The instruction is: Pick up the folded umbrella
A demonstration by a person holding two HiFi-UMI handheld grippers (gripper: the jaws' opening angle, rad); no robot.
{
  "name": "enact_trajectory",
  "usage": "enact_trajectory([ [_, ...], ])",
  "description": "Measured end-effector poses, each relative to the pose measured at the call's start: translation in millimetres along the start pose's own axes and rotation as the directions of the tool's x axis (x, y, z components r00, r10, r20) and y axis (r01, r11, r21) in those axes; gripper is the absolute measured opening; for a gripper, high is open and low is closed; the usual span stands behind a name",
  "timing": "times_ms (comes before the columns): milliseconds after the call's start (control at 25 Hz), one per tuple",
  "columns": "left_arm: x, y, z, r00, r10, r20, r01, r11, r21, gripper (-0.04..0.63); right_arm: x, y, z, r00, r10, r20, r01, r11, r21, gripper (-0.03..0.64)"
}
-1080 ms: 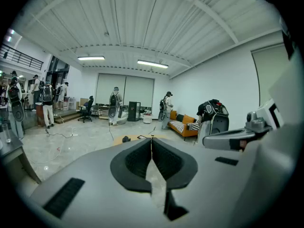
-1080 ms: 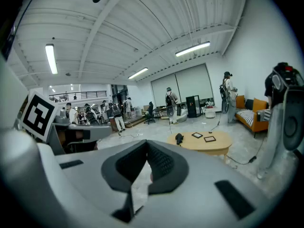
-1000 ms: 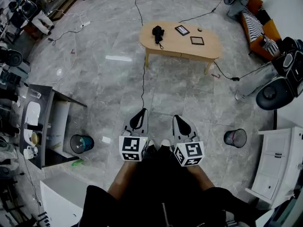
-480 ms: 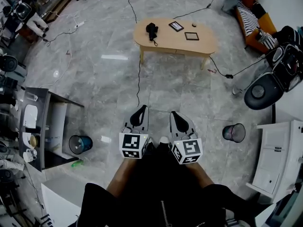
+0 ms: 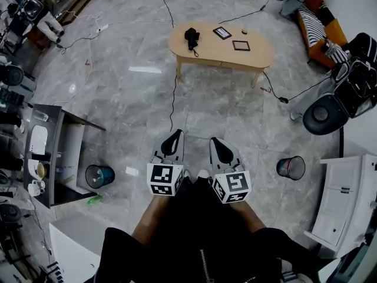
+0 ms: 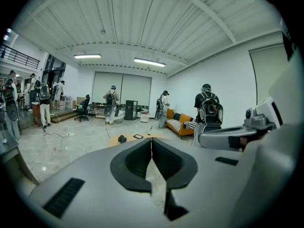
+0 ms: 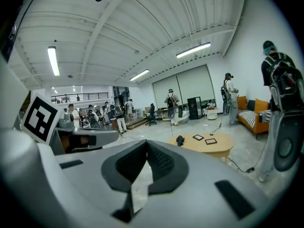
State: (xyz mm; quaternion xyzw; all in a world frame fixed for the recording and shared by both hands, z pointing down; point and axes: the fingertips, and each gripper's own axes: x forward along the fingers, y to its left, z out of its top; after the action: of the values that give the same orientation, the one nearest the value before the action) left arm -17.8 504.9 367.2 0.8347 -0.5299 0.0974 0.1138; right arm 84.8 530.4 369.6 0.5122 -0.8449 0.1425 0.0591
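unmoved, the compact black folded umbrella (image 5: 191, 37) lies on the table (image 5: 259, 55).

The table (image 5: 259, 56) stands on the floor (image 5: 224, 111). The folded umbrella (image 5: 192, 38) lies on the table's left end. Right of it lie a tablet (image 5: 222, 33) and a 2nd tablet (image 5: 239, 45). A sofa (image 5: 315, 31) stands right of the table. Nearer than the table stand 2 bins: 1 bin (image 5: 99, 175) to the left, the other bin (image 5: 291, 167) to the right.
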Motion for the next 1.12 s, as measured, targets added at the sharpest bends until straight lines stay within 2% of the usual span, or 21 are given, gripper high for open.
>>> enact_trajectory([
  [360, -0.8, -20.5, -6.9, 1.0, 0.023, -0.009, -0.023, 1.0, -0.011, 0.015, -10.8, -4.6, -12.8, 0.998, 0.065, -0.023, -0.065, 0.998, 0.006, 0.011],
  [600, 9.2, -30.9, -8.9, 1.0, 0.007, -0.031, -0.008, 1.0, -0.011, 0.015, -7.8, -12.1, -15.7, 0.996, 0.083, -0.042, -0.081, 0.996, 0.028, 0.011],
  [1120, 56.1, -16.3, -6.3, 0.999, -0.032, -0.042, 0.031, 0.999, -0.02, 0.015, 32.0, -34.4, -12.6, 0.995, 0.062, -0.08, -0.059, 0.997, 0.04, 0.011],
])
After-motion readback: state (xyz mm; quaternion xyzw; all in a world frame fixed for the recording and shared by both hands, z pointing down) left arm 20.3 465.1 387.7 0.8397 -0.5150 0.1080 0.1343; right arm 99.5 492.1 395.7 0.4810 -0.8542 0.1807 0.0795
